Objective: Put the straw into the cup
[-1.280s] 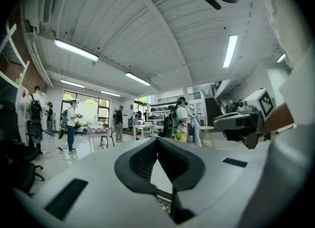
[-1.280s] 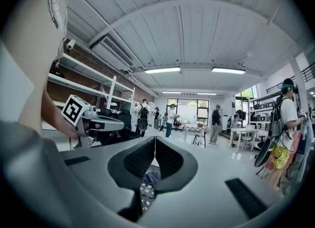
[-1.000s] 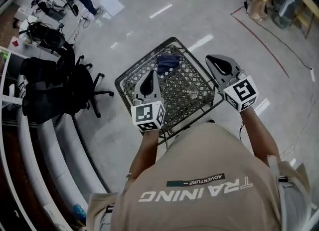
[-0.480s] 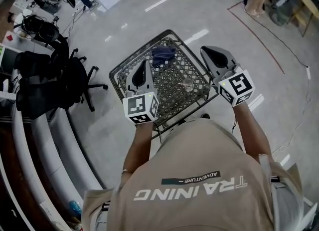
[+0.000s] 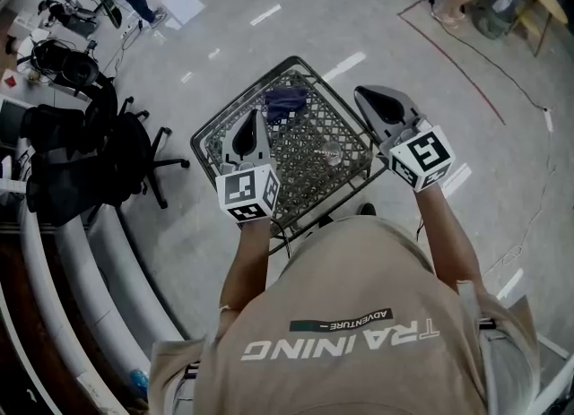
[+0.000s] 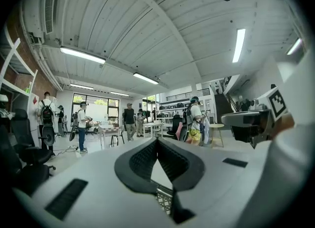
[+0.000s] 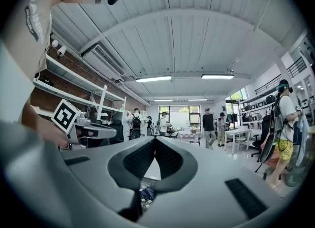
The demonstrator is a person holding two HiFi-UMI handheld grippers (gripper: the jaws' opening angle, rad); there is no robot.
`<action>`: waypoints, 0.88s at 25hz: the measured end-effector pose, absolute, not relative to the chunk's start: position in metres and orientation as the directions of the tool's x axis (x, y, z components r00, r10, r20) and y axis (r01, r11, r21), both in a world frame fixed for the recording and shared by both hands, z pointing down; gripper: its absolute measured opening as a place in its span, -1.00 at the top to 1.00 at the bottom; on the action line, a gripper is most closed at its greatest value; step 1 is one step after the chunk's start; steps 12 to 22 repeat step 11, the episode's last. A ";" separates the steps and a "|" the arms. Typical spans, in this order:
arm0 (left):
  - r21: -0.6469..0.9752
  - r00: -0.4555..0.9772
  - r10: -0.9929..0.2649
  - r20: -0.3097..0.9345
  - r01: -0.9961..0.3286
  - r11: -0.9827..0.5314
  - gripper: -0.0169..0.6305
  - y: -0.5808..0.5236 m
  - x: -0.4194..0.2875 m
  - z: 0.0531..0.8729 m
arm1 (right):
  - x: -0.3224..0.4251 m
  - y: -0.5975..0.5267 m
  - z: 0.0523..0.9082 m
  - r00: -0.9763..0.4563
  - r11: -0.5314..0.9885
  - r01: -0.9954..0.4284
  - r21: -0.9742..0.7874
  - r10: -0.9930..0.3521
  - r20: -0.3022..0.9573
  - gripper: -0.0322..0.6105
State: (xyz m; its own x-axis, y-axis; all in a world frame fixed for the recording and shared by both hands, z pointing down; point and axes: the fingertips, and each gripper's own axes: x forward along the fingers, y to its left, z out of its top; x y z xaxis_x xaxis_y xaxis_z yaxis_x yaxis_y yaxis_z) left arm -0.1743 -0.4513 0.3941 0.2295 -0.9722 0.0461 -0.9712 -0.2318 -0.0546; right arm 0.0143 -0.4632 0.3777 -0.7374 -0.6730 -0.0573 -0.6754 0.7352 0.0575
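A small clear cup [image 5: 333,155] stands on a black wire-mesh table [image 5: 296,185], right of its middle. I see no straw in any view. My left gripper [image 5: 253,119] hovers over the table's left side, jaws shut and empty. Just past the table's right edge, my right gripper [image 5: 366,96] is held up, also shut on nothing. In the left gripper view the left gripper [image 6: 157,141] shows its tips meeting, with a strip of mesh below. The right gripper view shows the right gripper [image 7: 155,140] closed the same way, aimed level across the room.
A dark blue cloth [image 5: 285,102] lies at the table's far edge. Black office chairs [image 5: 103,149] and a curved white counter [image 5: 67,252] stand to the left. Several people [image 6: 129,120] and tables [image 7: 238,136] are farther off across the grey floor.
The head camera has shifted, so the table and both grippers sit slightly higher and further left in view. Both grippers stay shut and hold the same places over the table.
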 end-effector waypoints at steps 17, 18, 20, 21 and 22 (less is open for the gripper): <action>-0.035 0.241 -0.964 0.108 -0.969 -0.246 0.90 -0.453 -0.181 0.425 | 0.009 -0.463 0.386 -0.750 0.746 -0.661 0.081 -0.660 -0.040 0.84; -0.035 0.241 -0.964 0.108 -0.969 -0.246 0.90 -0.453 -0.181 0.425 | 0.009 -0.463 0.386 -0.750 0.746 -0.661 0.081 -0.660 -0.040 0.84; -0.035 0.241 -0.964 0.108 -0.969 -0.246 0.90 -0.453 -0.181 0.425 | 0.009 -0.463 0.386 -0.750 0.746 -0.661 0.081 -0.660 -0.040 0.84; -0.035 0.241 -0.964 0.108 -0.969 -0.246 0.90 -0.453 -0.181 0.425 | 0.009 -0.463 0.386 -0.750 0.746 -0.661 0.081 -0.660 -0.040 0.84; -0.035 0.241 -0.964 0.108 -0.969 -0.246 0.90 -0.453 -0.181 0.425 | 0.009 -0.463 0.386 -0.750 0.746 -0.661 0.081 -0.660 -0.040 0.84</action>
